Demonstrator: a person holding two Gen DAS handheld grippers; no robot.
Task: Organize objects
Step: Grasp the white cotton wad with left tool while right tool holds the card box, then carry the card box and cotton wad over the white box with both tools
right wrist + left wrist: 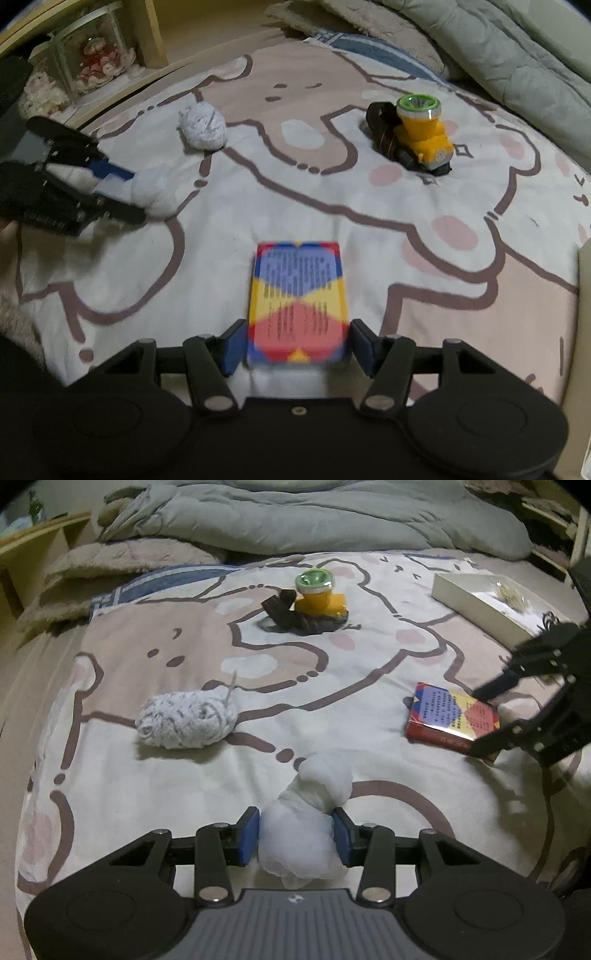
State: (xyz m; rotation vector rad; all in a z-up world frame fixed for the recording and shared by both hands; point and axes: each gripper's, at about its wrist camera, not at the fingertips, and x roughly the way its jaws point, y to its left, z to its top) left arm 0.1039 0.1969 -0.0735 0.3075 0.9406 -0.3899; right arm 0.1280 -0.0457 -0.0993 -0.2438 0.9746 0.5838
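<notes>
White gauzy cloth bundle (301, 834), crumpled and knotted, sits pinched between left tongs (298, 836).

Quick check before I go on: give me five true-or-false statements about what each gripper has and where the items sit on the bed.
1. The left gripper has a white cloth bundle between its fingers. True.
2. The right gripper straddles the yarn ball. False: its fingers flank the colourful card box; the yarn ball lies far off, untouched.
3. The yellow headlamp stands on the bed. True.
4. The headlamp lens is red. False: it is green-rimmed.
5. A cream box lies at the bed's right edge. True.
</notes>
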